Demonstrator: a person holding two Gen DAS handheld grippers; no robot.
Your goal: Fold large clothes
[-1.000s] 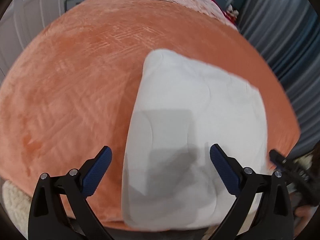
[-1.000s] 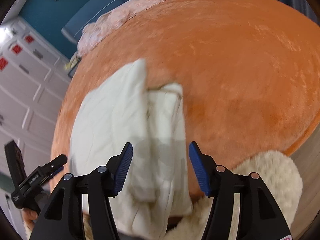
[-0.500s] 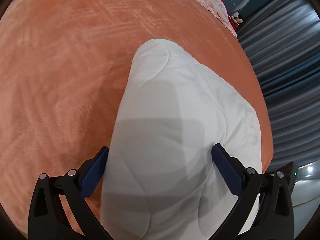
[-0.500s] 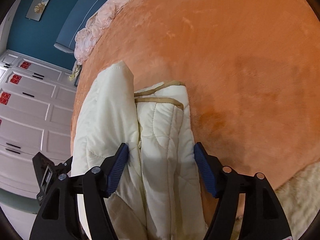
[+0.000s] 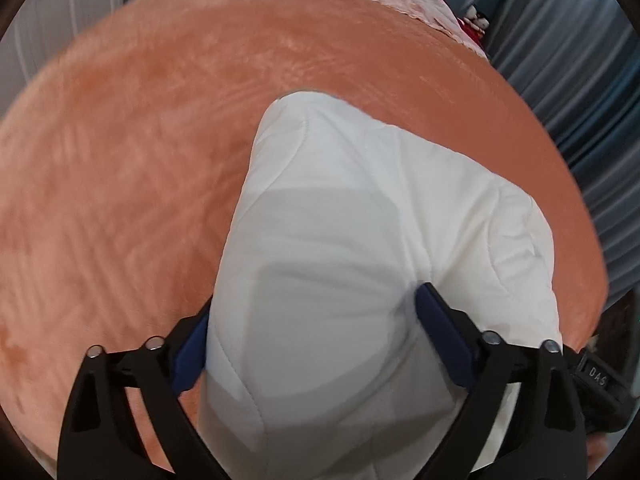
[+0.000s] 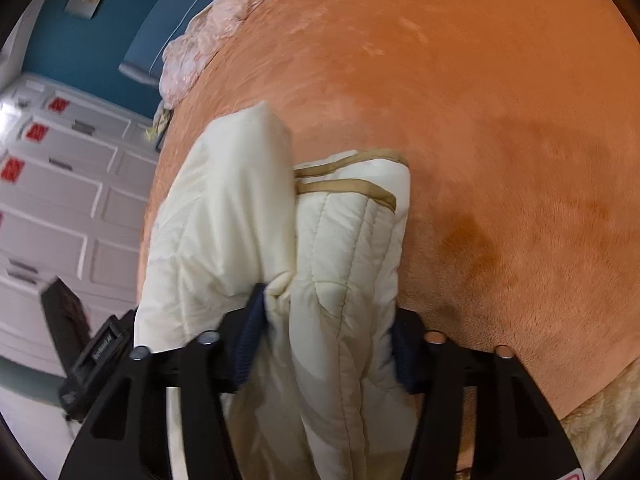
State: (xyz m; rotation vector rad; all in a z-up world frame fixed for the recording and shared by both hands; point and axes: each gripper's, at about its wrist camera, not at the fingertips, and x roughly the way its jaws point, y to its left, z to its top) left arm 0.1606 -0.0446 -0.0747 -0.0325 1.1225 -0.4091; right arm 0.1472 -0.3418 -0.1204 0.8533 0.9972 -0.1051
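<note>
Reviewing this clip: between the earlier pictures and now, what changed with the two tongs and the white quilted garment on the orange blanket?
Both tongs came down onto the white quilted garment. The left tongs, earlier open above it, now straddle a thick fold and are closing. The right tongs are closing too, bunching the tan-trimmed layers between their pads. The garment remains folded on the orange blanket.

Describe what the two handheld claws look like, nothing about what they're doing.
Both match: the left claw and the right claw have glossy black plastic fingers with triangular cutouts, silver pivot pins and ribbed dark blue pads. No cables or sleeves show.
</note>
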